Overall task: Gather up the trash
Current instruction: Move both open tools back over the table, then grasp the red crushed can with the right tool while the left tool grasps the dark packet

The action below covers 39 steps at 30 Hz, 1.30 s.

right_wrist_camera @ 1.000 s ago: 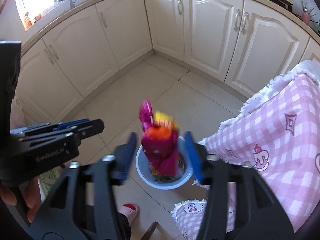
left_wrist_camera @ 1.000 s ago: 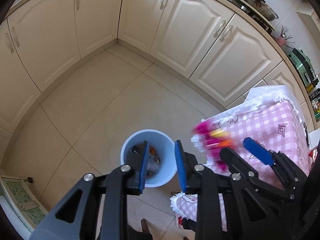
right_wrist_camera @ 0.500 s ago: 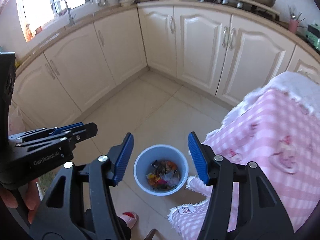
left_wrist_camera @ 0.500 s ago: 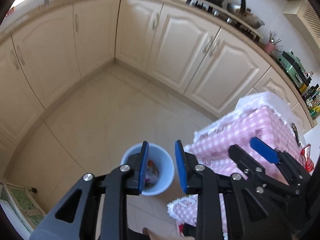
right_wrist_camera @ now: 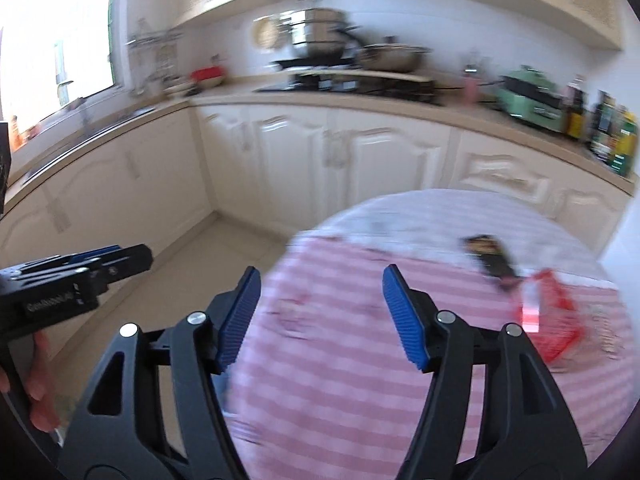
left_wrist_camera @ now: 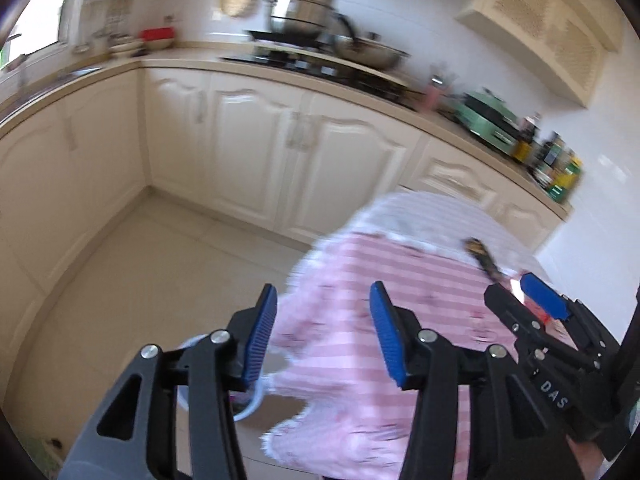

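Note:
Both views are motion-blurred. A dark wrapper [right_wrist_camera: 490,258] and a red wrapper [right_wrist_camera: 550,320] lie on the table with the pink checked cloth [right_wrist_camera: 360,360]. The dark wrapper also shows in the left wrist view [left_wrist_camera: 482,258]. My right gripper [right_wrist_camera: 320,316] is open and empty above the table's near left part. My left gripper [left_wrist_camera: 322,334] is open and empty over the table's left edge [left_wrist_camera: 304,360]. The blue bin's rim [left_wrist_camera: 250,406] peeks out low behind the left fingers. The right gripper appears at right in the left wrist view [left_wrist_camera: 528,304].
Cream cabinets [right_wrist_camera: 320,168] run along the back and left. The counter holds a stove with pots [right_wrist_camera: 360,60], a green appliance [right_wrist_camera: 528,92] and bottles [right_wrist_camera: 608,132]. Tiled floor [left_wrist_camera: 140,280] lies left of the table.
The pink wrapper left my right gripper and dropped into the blue bin. Both grippers then swung up from the bin toward the table and counter. The left jaws opened wider.

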Each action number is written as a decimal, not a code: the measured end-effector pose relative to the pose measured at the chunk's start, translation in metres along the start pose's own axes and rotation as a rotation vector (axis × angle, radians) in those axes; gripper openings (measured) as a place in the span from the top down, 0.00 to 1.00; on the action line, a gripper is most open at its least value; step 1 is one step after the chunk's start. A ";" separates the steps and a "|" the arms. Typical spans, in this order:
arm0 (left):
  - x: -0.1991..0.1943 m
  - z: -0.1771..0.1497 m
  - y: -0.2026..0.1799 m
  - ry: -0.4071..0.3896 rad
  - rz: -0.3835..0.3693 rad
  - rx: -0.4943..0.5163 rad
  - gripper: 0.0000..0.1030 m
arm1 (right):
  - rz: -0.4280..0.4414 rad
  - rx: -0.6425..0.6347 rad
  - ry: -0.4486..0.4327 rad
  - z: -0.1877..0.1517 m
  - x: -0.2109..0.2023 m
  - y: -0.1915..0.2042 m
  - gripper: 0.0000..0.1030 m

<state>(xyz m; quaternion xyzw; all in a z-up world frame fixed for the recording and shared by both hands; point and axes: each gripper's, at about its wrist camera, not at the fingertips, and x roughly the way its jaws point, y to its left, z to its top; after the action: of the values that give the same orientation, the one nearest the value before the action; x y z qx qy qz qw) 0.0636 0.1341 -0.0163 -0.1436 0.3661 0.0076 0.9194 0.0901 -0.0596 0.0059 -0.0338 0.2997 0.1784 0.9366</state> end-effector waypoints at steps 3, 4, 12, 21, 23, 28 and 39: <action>0.018 0.001 -0.046 0.031 -0.049 0.047 0.54 | -0.095 0.045 -0.002 -0.010 -0.011 -0.054 0.35; 0.024 0.000 -0.060 0.041 -0.059 0.063 0.54 | -0.138 0.059 0.005 -0.015 -0.013 -0.075 0.31; 0.065 -0.013 -0.132 0.109 -0.094 0.159 0.54 | -0.319 0.029 0.118 -0.041 0.003 -0.158 0.29; 0.096 -0.015 -0.142 0.153 -0.057 0.156 0.54 | -0.400 -0.254 0.209 -0.059 0.053 -0.132 0.29; 0.101 -0.013 -0.147 0.158 -0.060 0.166 0.54 | -0.450 -0.293 0.225 -0.061 0.064 -0.131 0.29; 0.117 -0.008 -0.164 0.183 -0.100 0.157 0.54 | -0.504 -0.308 0.246 -0.062 0.071 -0.150 0.39; 0.196 0.017 -0.220 0.320 -0.225 0.065 0.54 | -0.323 0.016 0.135 -0.031 0.034 -0.231 0.70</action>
<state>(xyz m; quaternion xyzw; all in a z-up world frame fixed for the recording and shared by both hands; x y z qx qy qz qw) 0.2445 -0.0898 -0.0804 -0.1531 0.4894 -0.1301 0.8486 0.1805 -0.2699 -0.0492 -0.0860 0.3538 0.0206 0.9311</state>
